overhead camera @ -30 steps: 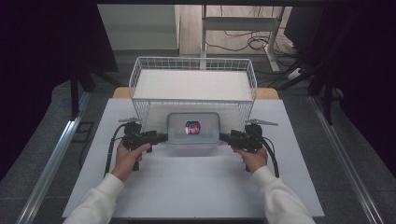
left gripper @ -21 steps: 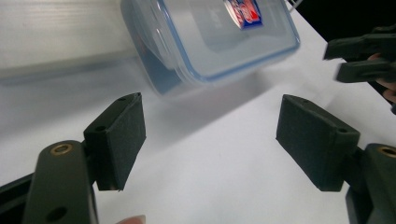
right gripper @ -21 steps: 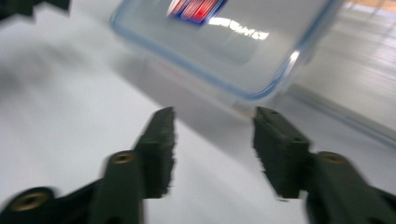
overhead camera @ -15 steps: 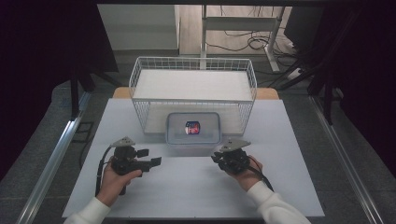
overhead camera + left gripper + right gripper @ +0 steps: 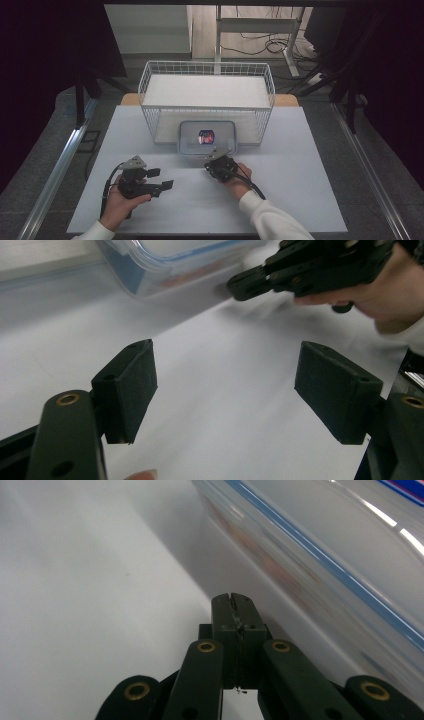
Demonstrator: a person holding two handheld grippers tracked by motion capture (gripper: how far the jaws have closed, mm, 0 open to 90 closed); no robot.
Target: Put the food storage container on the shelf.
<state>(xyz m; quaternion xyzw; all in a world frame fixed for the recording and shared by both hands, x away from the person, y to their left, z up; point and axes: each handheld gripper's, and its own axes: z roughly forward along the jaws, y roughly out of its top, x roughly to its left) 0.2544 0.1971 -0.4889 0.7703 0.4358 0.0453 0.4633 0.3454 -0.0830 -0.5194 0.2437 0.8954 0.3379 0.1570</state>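
1. Resting low over the white table, jaws pressed tight together with nothing between them: right gripper, seen close in the right gripper view.
2. Pointing its closed tip at the near edge of the clear box, very close, maybe touching, hard to tell. Probably shut like that to push or nudge the box, not to grab it.
3. Sitting further back and to the side, jaws wide apart and holding nothing: left gripper. Black pads open over bare table in the left gripper view, as if ready to catch or steady something.
4. Lying flat on the table, lid with a blue rim on top, its far end tucked under the front of the wire basket: the clear box again.
5. Showing through the lid, a small red and dark thing inside, too small to name.
6. Standing at the back of the table, white tray under it: the basket, likely where the box is meant to go.
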